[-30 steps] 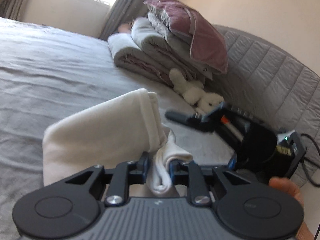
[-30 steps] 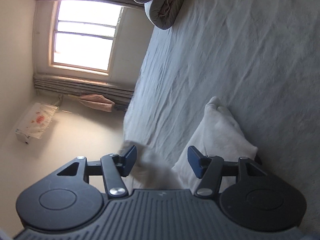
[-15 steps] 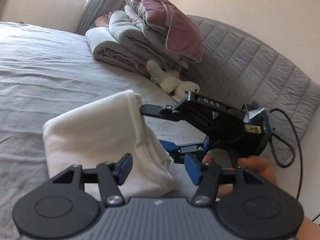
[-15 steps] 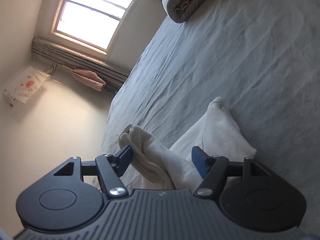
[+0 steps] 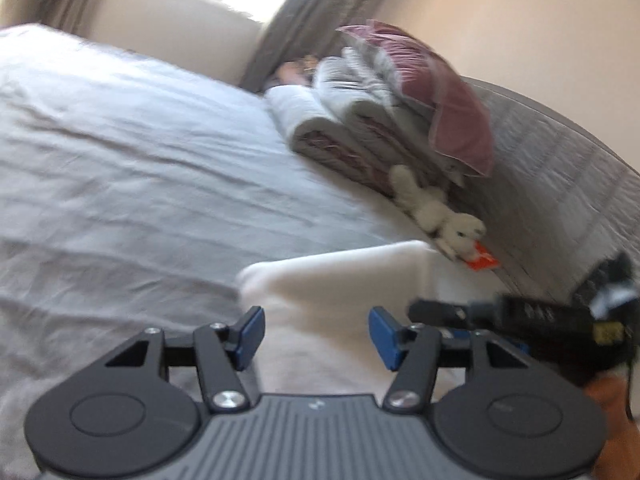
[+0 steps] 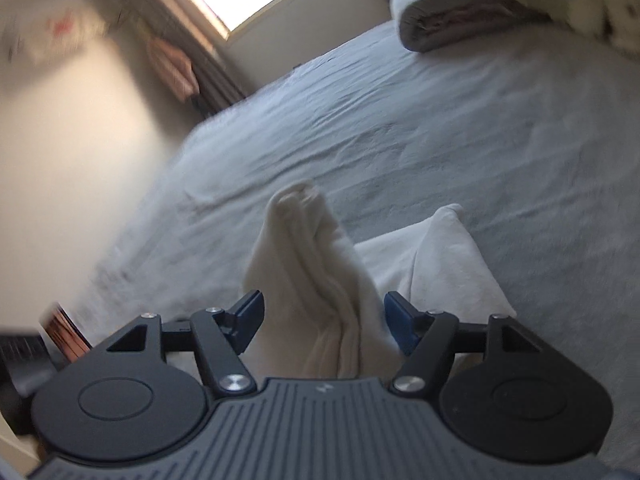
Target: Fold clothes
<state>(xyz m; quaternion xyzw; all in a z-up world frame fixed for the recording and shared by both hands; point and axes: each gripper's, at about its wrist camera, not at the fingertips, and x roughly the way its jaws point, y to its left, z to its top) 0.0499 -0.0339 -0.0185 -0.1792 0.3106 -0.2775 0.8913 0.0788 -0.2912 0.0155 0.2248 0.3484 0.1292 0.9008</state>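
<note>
A folded cream-white garment [image 5: 344, 280] lies on the grey bed sheet [image 5: 120, 184]. My left gripper [image 5: 316, 334] is open just above its near edge, holding nothing. In the right wrist view the same garment [image 6: 432, 264] lies flat, with a bunched cream fold [image 6: 316, 264] standing up between the open fingers of my right gripper [image 6: 323, 322]. The right gripper [image 5: 520, 320] also shows at the right of the left wrist view, beside the garment. Both views are motion-blurred.
A stack of folded grey blankets [image 5: 352, 120] topped by a mauve pillow [image 5: 440, 96] sits by the quilted grey headboard [image 5: 560, 184]. A white plush toy [image 5: 436, 208] and an orange packet [image 5: 482, 260] lie next to it. A window and curtains [image 6: 248, 0] are behind the bed.
My left gripper let go of the garment's bunched edge and opened. It then drew back and swung left. The right gripper rolled level, its open fingers still around the bunched fold.
</note>
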